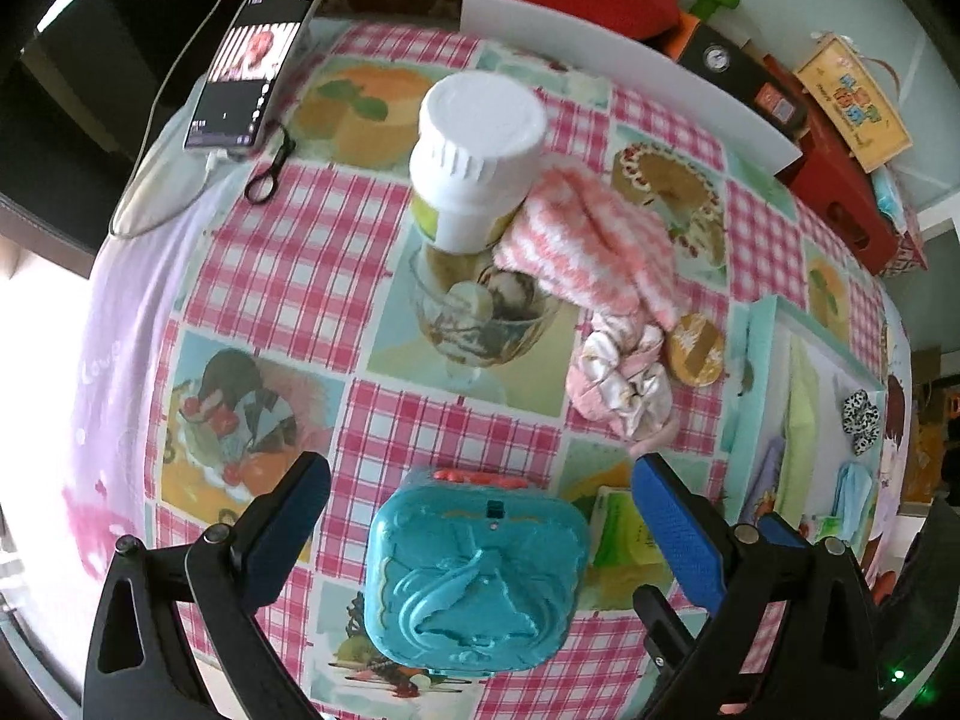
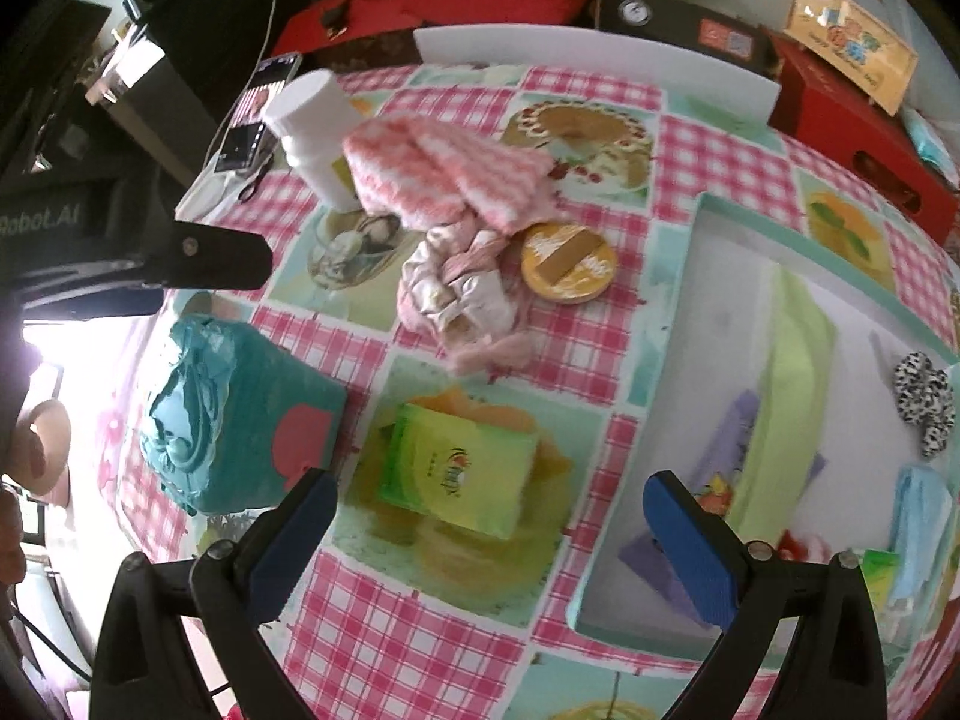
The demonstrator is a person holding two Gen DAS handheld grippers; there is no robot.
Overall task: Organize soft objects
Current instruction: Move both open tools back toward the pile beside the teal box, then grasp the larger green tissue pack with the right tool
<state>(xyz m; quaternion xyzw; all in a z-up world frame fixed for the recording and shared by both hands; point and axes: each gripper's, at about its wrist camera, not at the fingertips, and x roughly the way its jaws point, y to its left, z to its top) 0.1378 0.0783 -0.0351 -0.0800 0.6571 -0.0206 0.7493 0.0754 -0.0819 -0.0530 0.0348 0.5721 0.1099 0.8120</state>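
Observation:
A pink-and-white striped fuzzy sock (image 1: 591,234) (image 2: 444,177) lies mid-table against a white bottle (image 1: 477,162) (image 2: 315,132). In front of it sits a pale pink satin scrunchie (image 1: 621,381) (image 2: 462,294). A green tissue pack (image 2: 459,471) (image 1: 624,531) lies near the right gripper. A teal-rimmed white tray (image 2: 708,312) (image 1: 759,396) at the right holds a green cloth (image 2: 786,396), a spotted scrunchie (image 2: 924,402) and a blue face mask (image 2: 918,528). My left gripper (image 1: 480,495) is open above a teal box (image 1: 474,570) (image 2: 240,420). My right gripper (image 2: 489,501) is open over the tissue pack, holding nothing.
A round gold tin (image 2: 567,261) (image 1: 696,348) rests beside the scrunchie. A phone (image 1: 252,69) with a cable lies at the far left corner. Red boxes (image 2: 852,114), a white board (image 1: 630,69) and a wooden sign (image 1: 852,105) line the back edge.

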